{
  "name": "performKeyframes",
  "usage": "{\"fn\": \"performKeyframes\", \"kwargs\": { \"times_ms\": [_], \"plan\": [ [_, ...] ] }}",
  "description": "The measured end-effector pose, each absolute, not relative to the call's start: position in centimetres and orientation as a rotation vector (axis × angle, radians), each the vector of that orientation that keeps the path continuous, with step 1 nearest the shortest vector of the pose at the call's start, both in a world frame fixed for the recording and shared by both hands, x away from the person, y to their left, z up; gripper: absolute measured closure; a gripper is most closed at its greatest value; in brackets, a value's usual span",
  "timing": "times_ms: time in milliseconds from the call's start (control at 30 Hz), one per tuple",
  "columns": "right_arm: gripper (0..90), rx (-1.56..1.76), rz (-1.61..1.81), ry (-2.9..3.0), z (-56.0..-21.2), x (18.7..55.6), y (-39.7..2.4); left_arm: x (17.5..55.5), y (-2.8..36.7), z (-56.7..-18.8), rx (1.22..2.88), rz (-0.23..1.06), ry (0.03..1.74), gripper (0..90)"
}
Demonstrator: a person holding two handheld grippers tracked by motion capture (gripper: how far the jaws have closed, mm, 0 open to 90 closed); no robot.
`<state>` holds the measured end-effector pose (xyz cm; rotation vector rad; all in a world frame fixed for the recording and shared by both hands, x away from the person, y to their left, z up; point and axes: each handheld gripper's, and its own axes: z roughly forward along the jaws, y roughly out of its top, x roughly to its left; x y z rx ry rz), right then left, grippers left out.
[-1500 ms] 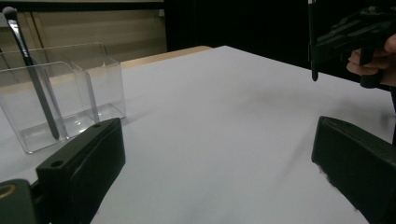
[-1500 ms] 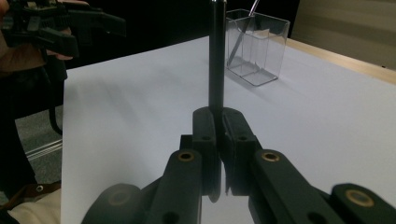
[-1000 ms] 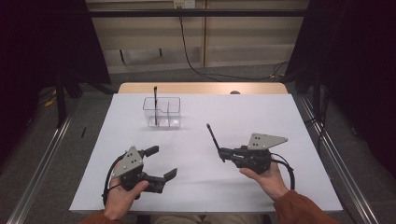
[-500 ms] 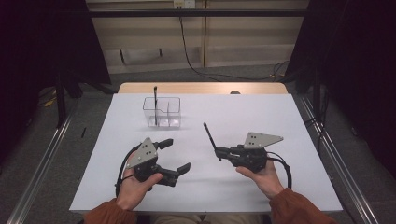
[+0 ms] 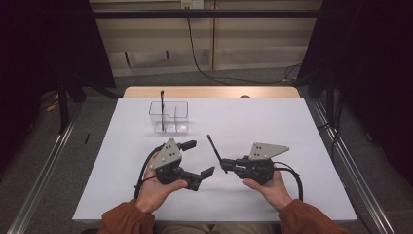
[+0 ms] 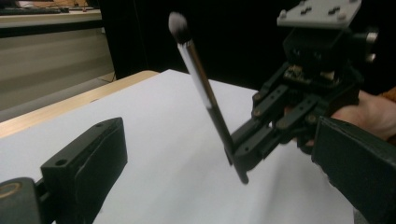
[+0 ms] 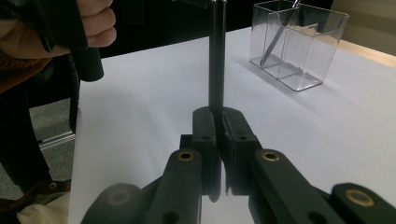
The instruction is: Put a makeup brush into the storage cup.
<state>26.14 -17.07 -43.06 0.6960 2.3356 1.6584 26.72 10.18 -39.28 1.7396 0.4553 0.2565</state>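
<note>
My right gripper (image 5: 225, 166) is shut on the lower end of a thin black makeup brush (image 5: 214, 148), which slants up and away to the left. In the right gripper view the handle (image 7: 216, 70) rises straight from my closed jaws (image 7: 217, 128). My left gripper (image 5: 198, 158) stands open just left of the brush, with nothing between its fingers. In the left gripper view the brush (image 6: 203, 93), with its soft tip on top, stands between my wide jaws and farther off, held by the right gripper (image 6: 243, 151).
A clear divided container (image 5: 169, 117) stands at the back left of the white table (image 5: 272, 122), with another dark brush (image 5: 162, 103) upright in it. In the right gripper view the container (image 7: 299, 46) is ahead to the right.
The left hand has carried its open gripper to the right and a little up, closer to the brush. The right gripper has shifted slightly left with the brush still in it.
</note>
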Motion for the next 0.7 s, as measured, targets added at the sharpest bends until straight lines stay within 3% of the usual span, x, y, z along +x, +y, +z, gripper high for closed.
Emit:
{"fn": "performKeyframes", "kwargs": {
  "times_ms": [300, 700],
  "plan": [
    [84.8, 0.742, 1.705, 2.305, -43.3, 26.2, -17.4, 27.2, 8.6, -39.6, 1.734, 0.266, 0.455, 7.6],
    [84.8, 0.746, 1.705, 2.313, -43.6, 26.0, -17.1, 27.6, 7.7, -40.1, 1.721, 0.25, 0.462, 27.5]
  ]
}}
